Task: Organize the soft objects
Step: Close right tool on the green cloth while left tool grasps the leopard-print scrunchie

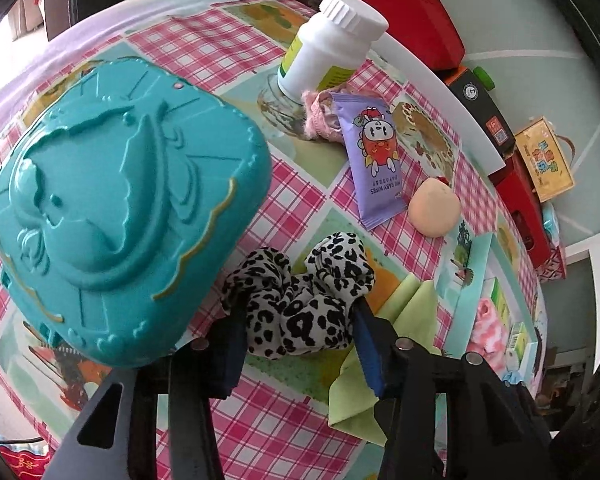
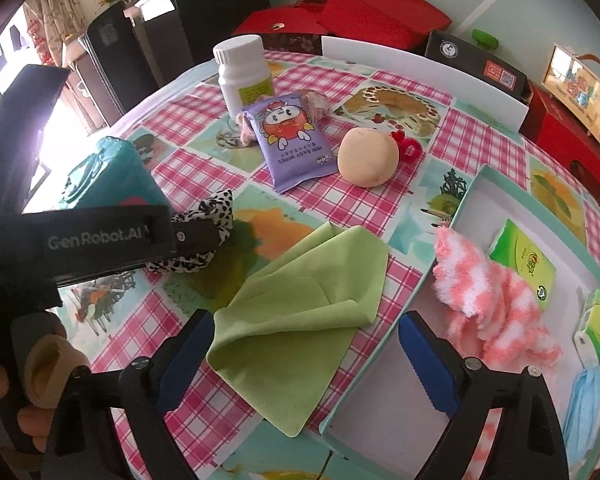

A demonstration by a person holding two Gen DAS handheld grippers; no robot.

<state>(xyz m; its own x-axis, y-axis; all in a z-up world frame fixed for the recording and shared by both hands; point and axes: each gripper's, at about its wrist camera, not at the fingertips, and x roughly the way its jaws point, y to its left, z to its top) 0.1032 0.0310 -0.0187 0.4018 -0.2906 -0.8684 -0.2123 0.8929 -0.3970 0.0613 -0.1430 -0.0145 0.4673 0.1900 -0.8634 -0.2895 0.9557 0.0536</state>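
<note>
My left gripper (image 1: 296, 320) is shut on a leopard-print scrunchie (image 1: 300, 296) on the checked tablecloth; the scrunchie also shows in the right wrist view (image 2: 208, 220), under the left gripper's body. My right gripper (image 2: 304, 340) is open and empty, its fingers either side of a green cloth (image 2: 300, 312) lying flat, the right finger over the edge of a white tray (image 2: 380, 380). The tray holds a pink-and-white fluffy sock (image 2: 496, 308), green tissue packs (image 2: 524, 264) and a blue mask (image 2: 592, 404).
A teal moulded box (image 1: 112, 216) stands close on the left. Further back lie a purple wipes pack (image 1: 376, 160), a peach squishy ball (image 1: 434, 208), a pink knit piece (image 1: 320, 116), a white bottle (image 1: 332, 48) and a red hair tie (image 2: 410, 146). Red boxes line the far edge.
</note>
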